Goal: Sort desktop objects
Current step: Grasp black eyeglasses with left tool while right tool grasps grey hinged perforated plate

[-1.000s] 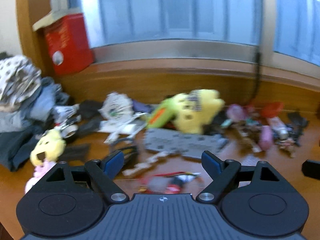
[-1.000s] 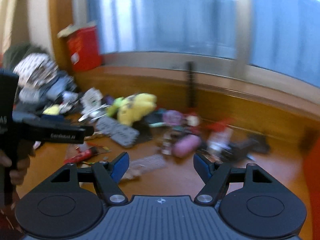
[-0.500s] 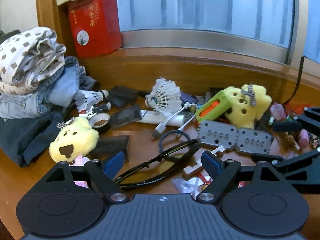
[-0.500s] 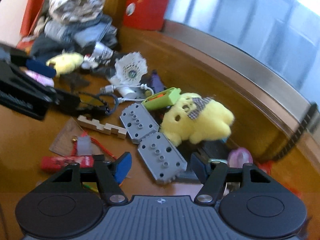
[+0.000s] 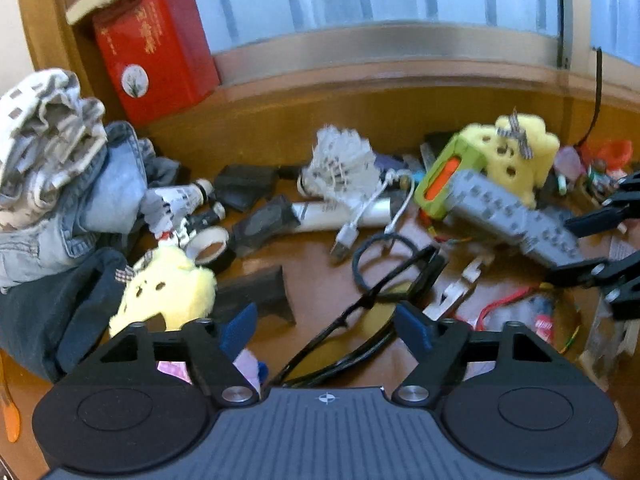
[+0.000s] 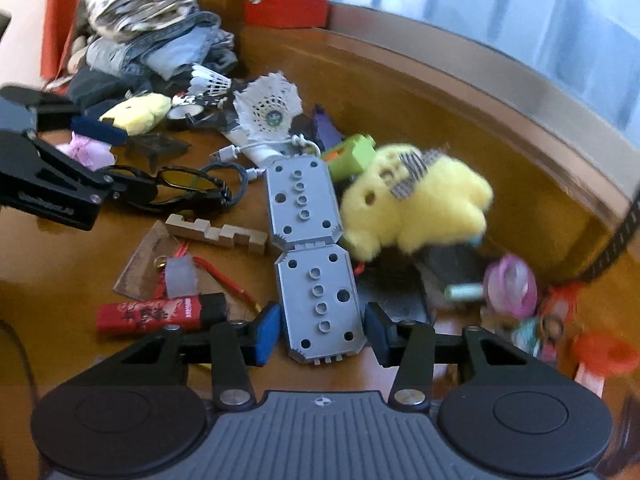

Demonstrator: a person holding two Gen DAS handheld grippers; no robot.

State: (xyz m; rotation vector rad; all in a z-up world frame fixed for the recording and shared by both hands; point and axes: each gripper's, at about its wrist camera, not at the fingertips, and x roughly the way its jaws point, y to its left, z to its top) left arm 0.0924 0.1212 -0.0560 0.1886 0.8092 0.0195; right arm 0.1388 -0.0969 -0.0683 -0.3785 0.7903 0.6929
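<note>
Jaws astride grey hinged plate (image 6: 318, 300)

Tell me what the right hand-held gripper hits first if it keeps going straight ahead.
Probably the grey hinged plate: its near half already lies between the closing right hand-held gripper fingers, not yet pinched. Depth is uncertain.

small clutter (image 6: 536, 320) at right blurred; glasses (image 5: 360, 320) partly behind fingers

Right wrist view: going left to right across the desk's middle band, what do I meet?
Left gripper → black glasses → grey hinged plate → yellow plush toy → pink round item.
</note>
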